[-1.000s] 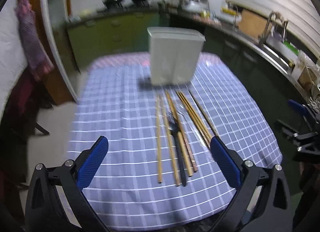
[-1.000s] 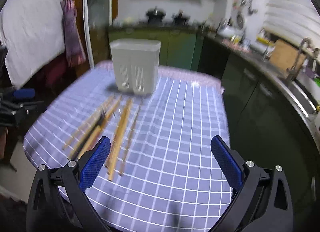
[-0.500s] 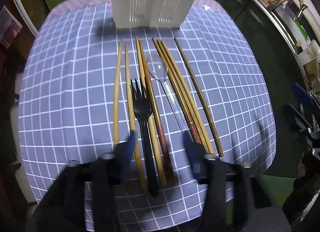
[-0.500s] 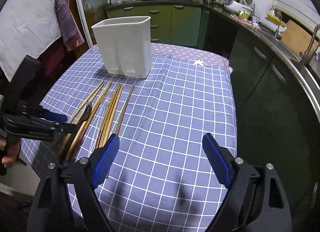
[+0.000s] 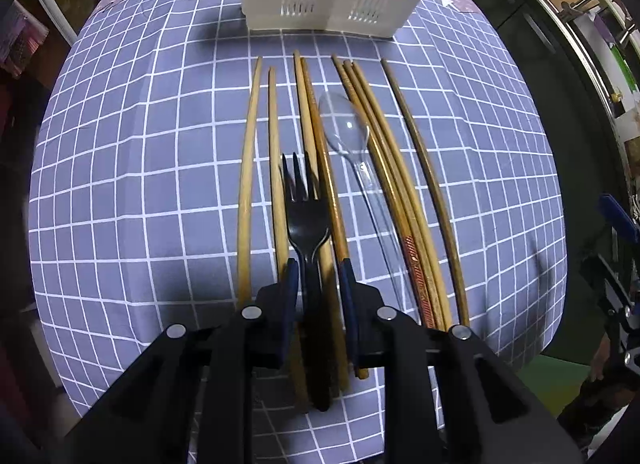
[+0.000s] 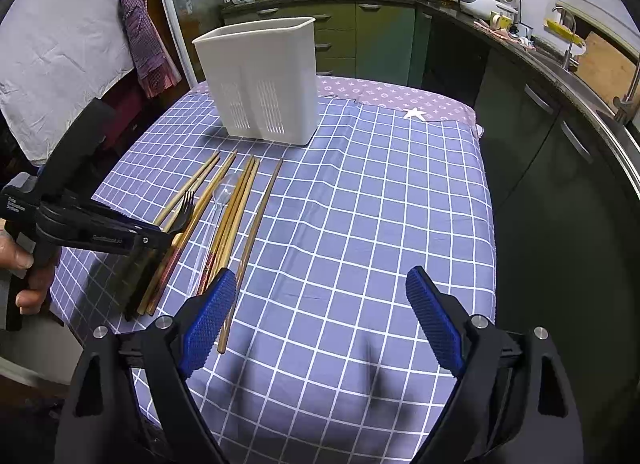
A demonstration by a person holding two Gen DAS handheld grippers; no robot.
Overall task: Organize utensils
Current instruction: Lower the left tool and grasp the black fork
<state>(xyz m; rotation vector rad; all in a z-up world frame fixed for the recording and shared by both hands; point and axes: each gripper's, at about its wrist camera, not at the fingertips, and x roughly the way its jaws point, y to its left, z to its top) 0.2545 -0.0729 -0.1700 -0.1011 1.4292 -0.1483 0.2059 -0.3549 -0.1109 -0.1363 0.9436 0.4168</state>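
A black plastic fork lies among several wooden chopsticks and a clear plastic spoon on the checked tablecloth. My left gripper points steeply down over the fork's handle. Its jaws are closing, with the handle and one chopstick between the blue pads, and a thin gap still shows on the left side. From the right wrist view the left gripper sits on the utensil row by the fork. My right gripper hovers over bare cloth, its jaws opening, nothing between them.
A white slotted utensil holder stands at the far side of the table, just past the chopstick tips. A hand holds the left gripper at the table's left edge. Kitchen counters and a sink run along the right.
The left gripper came forward and down over the utensil row, tilted steeply, and its jaws narrowed from wide open to around the fork's handle. The right gripper dropped slightly toward the table.
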